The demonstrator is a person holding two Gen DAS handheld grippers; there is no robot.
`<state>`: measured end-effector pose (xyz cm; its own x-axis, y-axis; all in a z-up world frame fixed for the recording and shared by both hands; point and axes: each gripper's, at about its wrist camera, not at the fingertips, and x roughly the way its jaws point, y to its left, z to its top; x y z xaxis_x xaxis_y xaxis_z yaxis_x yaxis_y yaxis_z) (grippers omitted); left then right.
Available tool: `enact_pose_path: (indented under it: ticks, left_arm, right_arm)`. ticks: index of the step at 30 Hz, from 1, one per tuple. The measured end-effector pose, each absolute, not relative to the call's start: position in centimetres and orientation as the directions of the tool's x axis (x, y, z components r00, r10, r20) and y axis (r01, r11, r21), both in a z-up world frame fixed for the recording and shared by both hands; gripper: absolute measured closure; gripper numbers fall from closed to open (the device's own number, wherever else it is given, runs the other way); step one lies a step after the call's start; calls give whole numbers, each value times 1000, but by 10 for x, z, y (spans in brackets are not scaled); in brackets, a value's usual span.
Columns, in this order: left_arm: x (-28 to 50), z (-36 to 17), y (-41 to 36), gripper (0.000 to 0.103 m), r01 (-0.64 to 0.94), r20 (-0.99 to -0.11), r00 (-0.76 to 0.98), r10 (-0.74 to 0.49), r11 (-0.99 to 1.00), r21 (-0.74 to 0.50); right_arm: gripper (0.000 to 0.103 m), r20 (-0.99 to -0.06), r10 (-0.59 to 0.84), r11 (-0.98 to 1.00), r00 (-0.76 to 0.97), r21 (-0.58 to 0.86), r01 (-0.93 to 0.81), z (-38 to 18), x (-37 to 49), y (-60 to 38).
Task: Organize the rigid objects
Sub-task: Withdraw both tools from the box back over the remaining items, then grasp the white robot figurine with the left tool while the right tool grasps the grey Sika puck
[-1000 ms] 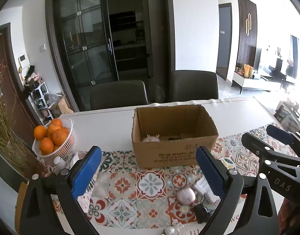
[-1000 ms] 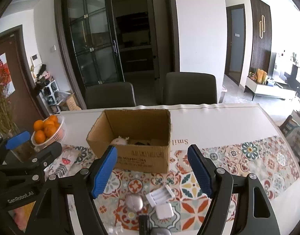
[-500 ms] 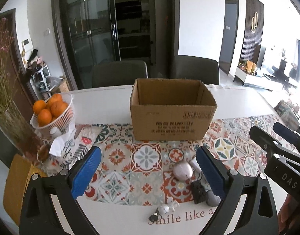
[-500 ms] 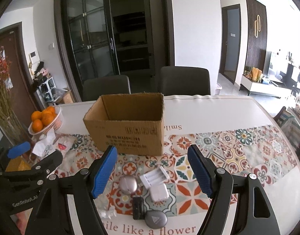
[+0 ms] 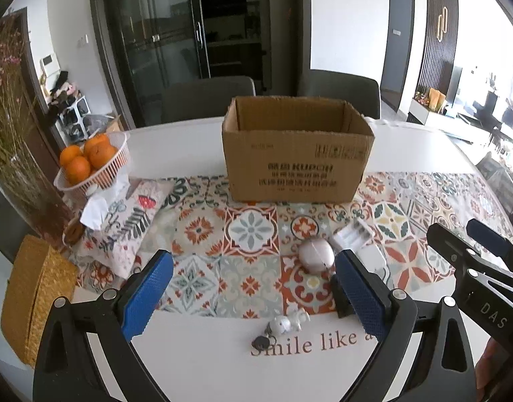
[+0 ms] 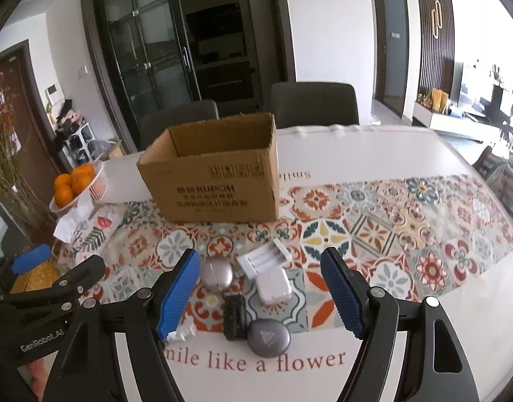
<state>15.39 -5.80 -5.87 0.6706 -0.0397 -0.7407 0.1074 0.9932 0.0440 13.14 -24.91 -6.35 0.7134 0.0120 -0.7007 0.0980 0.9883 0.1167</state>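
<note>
Matt corrugated cardboard box (image 5: 296, 160), woven wicker case (image 5: 35, 298), textured rubber fingers (image 6: 176, 298)

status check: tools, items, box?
Left tool and right tool open, empty. Small items clustered on mat, pink case among them, short of cardboard box. Nothing blocking.

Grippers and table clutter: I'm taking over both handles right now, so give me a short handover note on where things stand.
Left gripper: open, empty, above the near table edge.
Right gripper: open, empty, over the cluster of small items.
Cardboard box: open, standing on the patterned runner; its inside cannot be seen from here.
Loose in front of the box: white battery holder, white adapter, pink round case, black clip, grey round case, small white keychain figure.
Done: nothing confirmed.
Left: probably all six items to go into the box.
</note>
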Motion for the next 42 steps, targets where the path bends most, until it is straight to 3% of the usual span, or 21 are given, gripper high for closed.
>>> enact_pose_path:
  ticks: [42]
  left_arm:
    - [150, -186, -74, 5, 75, -892, 450, -47, 997, -14]
  right_arm:
    - [28, -903, 155, 987, 401, 156, -31, -198, 144, -257]
